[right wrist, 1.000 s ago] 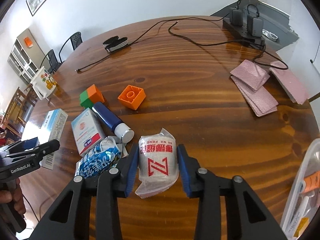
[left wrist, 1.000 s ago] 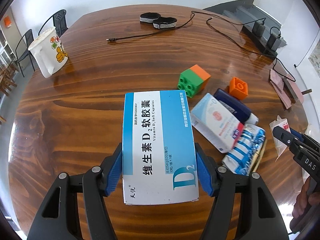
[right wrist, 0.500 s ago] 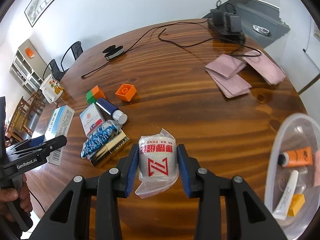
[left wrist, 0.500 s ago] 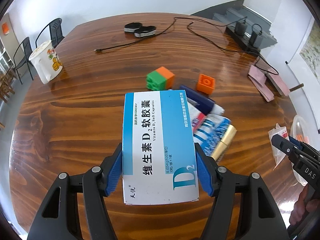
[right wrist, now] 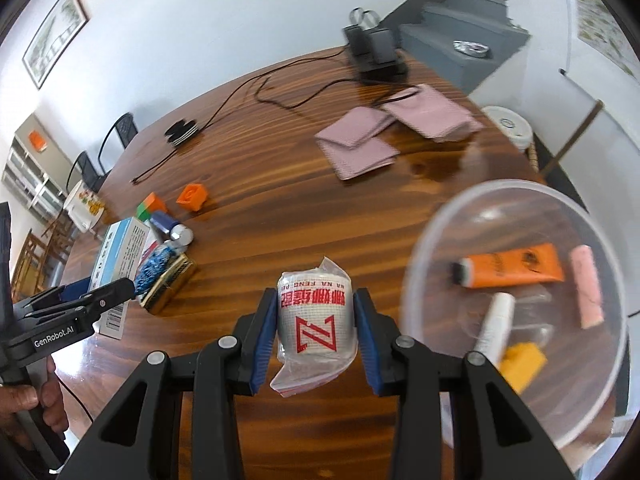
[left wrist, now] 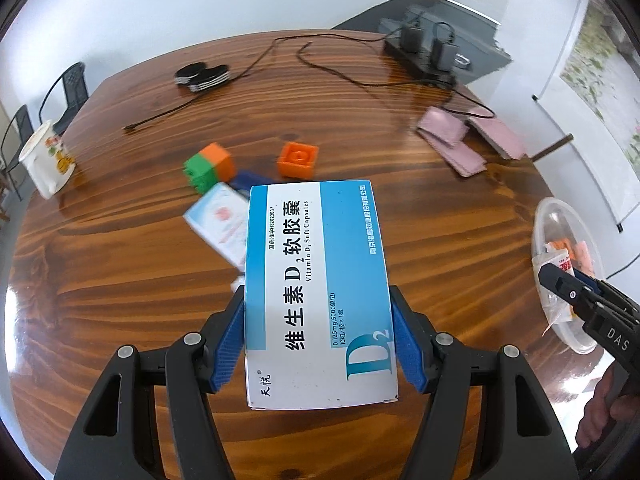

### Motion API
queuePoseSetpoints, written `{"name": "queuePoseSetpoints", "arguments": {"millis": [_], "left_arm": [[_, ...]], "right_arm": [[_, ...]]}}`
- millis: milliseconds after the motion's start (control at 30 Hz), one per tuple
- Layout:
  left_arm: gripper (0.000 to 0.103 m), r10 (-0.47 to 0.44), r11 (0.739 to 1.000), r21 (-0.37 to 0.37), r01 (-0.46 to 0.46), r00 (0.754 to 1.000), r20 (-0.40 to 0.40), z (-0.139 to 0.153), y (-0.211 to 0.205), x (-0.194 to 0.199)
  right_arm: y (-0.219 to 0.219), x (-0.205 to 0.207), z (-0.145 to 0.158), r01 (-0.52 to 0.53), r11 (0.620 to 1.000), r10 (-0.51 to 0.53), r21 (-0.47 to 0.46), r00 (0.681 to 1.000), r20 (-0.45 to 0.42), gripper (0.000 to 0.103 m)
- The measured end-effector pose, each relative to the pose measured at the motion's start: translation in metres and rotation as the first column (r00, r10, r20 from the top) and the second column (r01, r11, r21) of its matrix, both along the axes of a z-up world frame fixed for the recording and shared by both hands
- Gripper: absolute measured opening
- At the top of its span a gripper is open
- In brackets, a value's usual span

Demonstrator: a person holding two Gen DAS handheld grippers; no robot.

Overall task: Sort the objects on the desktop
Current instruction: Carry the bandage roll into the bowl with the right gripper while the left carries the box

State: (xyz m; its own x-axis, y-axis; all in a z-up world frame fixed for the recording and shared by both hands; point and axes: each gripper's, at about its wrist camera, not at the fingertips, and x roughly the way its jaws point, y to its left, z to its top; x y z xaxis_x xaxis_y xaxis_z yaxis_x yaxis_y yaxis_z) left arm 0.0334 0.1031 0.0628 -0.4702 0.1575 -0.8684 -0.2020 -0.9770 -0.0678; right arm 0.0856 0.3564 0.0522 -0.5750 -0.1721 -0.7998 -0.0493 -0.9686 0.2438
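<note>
My left gripper is shut on a blue and white vitamin D2 box and holds it above the wooden table. My right gripper is shut on a wrapped bandage roll with red print, just left of a clear plastic bowl. The bowl holds an orange tube, a white tube, a pink stick and a yellow piece. The right gripper also shows in the left wrist view, over the bowl.
On the table lie a green and orange block, an orange block, a white medicine box, a blue bottle, a blue packet and gold box, pink cloths, black cables and a white mug.
Both grippers have swung to the right with their loads. The clear bowl has come fully into the right wrist view, close beside the bandage roll.
</note>
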Motion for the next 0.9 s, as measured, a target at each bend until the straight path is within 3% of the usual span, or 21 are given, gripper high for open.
{"name": "queuePoseSetpoints", "arguments": {"millis": [633, 900], "left_arm": [[0.068, -0.167, 0.986, 0.007, 0.168, 0.985, -0.049, 0.014, 0.122, 0.023], [0.068, -0.257, 0.966, 0.015, 0.259, 0.965, -0.058, 0.014, 0.175, 0.028]], "right_arm": [[0.119, 0.049, 0.008, 0.196, 0.981, -0.196, 0.006, 0.98, -0.032, 0.042], [0.152, 0.064, 0.004, 0.242, 0.97, -0.242, 0.014, 0.97, -0.02, 0.042]]}}
